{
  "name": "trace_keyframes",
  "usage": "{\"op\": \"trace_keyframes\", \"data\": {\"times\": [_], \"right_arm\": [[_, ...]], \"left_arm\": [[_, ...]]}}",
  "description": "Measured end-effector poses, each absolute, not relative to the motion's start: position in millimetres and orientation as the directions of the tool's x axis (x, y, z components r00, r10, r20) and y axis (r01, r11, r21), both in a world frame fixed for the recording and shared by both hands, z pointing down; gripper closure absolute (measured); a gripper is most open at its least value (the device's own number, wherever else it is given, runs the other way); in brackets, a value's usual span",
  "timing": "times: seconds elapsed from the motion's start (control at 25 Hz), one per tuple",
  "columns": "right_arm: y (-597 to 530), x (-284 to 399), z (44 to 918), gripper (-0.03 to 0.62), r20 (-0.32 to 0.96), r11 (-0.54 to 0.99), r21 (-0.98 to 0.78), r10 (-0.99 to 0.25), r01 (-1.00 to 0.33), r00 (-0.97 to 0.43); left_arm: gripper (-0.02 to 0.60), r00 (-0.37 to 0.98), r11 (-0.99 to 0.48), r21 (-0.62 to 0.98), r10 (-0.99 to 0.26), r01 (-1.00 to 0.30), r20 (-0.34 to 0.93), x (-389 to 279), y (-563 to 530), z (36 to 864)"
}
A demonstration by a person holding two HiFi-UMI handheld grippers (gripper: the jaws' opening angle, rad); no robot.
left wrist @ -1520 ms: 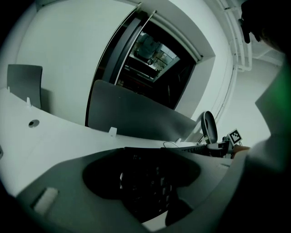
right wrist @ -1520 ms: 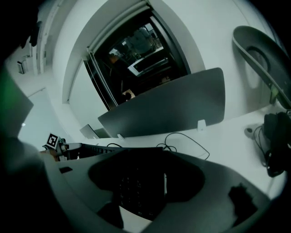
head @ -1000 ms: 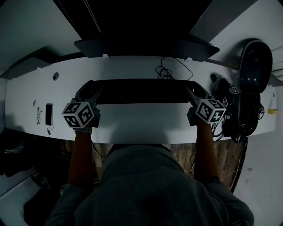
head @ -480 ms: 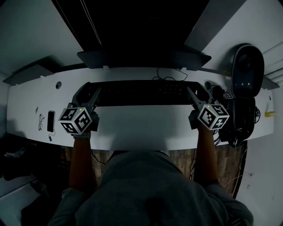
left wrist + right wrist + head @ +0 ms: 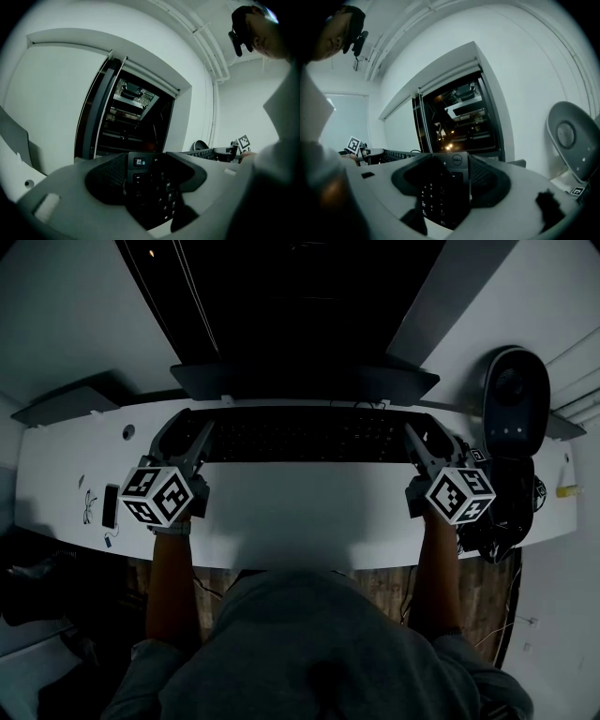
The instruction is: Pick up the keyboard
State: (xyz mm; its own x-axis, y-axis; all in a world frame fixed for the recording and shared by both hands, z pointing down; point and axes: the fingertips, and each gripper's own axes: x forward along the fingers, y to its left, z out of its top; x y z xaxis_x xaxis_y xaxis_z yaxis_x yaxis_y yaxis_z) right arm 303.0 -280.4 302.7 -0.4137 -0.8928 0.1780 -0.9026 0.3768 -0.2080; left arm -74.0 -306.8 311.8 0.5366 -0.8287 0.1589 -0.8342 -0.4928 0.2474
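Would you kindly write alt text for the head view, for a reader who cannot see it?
From above: a person grips a black keyboard by both ends, the left gripper on its left end and the right gripper on its right, over a white desk.

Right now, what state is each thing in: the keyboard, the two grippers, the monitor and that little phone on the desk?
keyboard, gripped at both ends, seemingly raised off the desk.
left gripper, shut on the keyboard's left end.
right gripper, shut on the keyboard's right end.
monitor, screen dark.
phone, lying flat on the desk, screen dark.
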Motion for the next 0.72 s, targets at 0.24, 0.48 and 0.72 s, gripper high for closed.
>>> {"op": "trace_keyframes", "data": {"times": [0.24, 0.48, 0.72], "right_arm": [[-282, 301, 271, 0.342, 0.127, 0.388, -0.181, -0.902, -0.904, -0.413], [-282, 298, 246, 0.342, 0.088, 0.393, -0.161, -0.908, -0.905, -0.41], [-288, 297, 230, 0.342, 0.059, 0.393, -0.146, -0.913, -0.908, -0.404]], "left_arm": [[0.333, 0.535, -0.504, 0.222, -0.838, -0.835, 0.11, -75, -310, 280], [0.333, 0.537, -0.514, 0.207, -0.84, -0.833, 0.074, -79, -311, 256], [0.331, 0.543, -0.524, 0.197, -0.838, -0.828, 0.054, -80, -321, 240]]}}
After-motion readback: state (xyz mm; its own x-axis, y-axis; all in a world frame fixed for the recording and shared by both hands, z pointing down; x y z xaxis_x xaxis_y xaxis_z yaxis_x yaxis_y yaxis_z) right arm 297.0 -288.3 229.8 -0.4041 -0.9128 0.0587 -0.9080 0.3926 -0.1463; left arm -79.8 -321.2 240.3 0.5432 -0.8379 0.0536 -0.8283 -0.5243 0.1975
